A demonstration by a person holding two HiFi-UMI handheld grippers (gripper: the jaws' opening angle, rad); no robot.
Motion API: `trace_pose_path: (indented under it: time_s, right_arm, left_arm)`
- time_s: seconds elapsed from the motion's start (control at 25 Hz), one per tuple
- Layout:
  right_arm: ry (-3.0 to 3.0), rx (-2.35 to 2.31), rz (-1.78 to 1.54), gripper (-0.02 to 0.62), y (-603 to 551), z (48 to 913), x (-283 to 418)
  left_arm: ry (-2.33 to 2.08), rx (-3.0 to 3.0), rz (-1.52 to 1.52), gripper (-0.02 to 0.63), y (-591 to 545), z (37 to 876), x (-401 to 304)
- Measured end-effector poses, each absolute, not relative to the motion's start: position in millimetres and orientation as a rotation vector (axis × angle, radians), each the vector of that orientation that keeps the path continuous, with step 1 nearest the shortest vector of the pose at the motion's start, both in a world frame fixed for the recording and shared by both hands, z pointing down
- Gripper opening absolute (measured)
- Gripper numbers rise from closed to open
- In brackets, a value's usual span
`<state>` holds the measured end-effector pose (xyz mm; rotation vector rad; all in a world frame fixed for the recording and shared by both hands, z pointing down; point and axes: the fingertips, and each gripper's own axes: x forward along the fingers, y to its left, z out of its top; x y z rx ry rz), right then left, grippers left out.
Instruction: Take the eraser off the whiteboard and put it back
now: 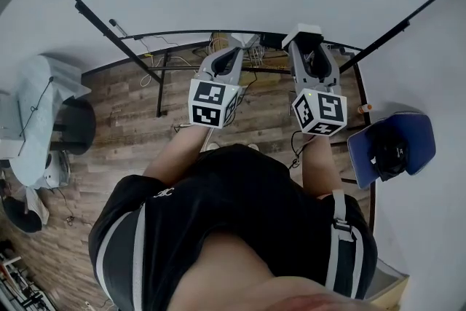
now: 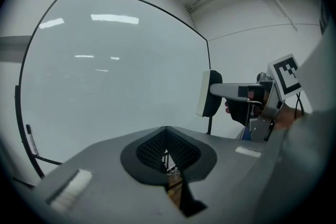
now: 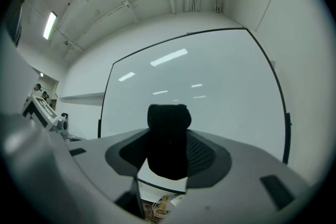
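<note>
Gripping the eraser [image 3: 168, 131] upright between its fingers, the right gripper [image 3: 168, 150] aims the pale felt face straight ahead at the whiteboard [image 3: 215, 86]; contact cannot be told. The left gripper [image 2: 167, 131], with its fingers closed together and empty, waits beside it.

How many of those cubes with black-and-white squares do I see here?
2. One cube rides on the left gripper, at the head view's left; the other cube rides on the right gripper, beside it. I see no others.
</note>
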<state>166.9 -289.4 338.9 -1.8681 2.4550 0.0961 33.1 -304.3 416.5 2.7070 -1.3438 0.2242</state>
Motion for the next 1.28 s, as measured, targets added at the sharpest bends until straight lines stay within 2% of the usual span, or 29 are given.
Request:
trace_pose_path:
  time_s: [0.6,0.84,1.28]
  right_arm:
    - [2.566,-1.691,0.206,0.207,-348,299,82]
    - [2.559,-1.680,0.101,0.207,-393,289,61]
    - [2.518,-1.835,0.116,0.207,-465,275,29]
  left_arm:
    - [-1.542,2.600,0.212,0.009,-306,413,-27]
    - [-1.617,2.536,0.218,0.009,-303,419,-52]
    - [-1.749,2.443,0.194,0.009,-301,417,-99]
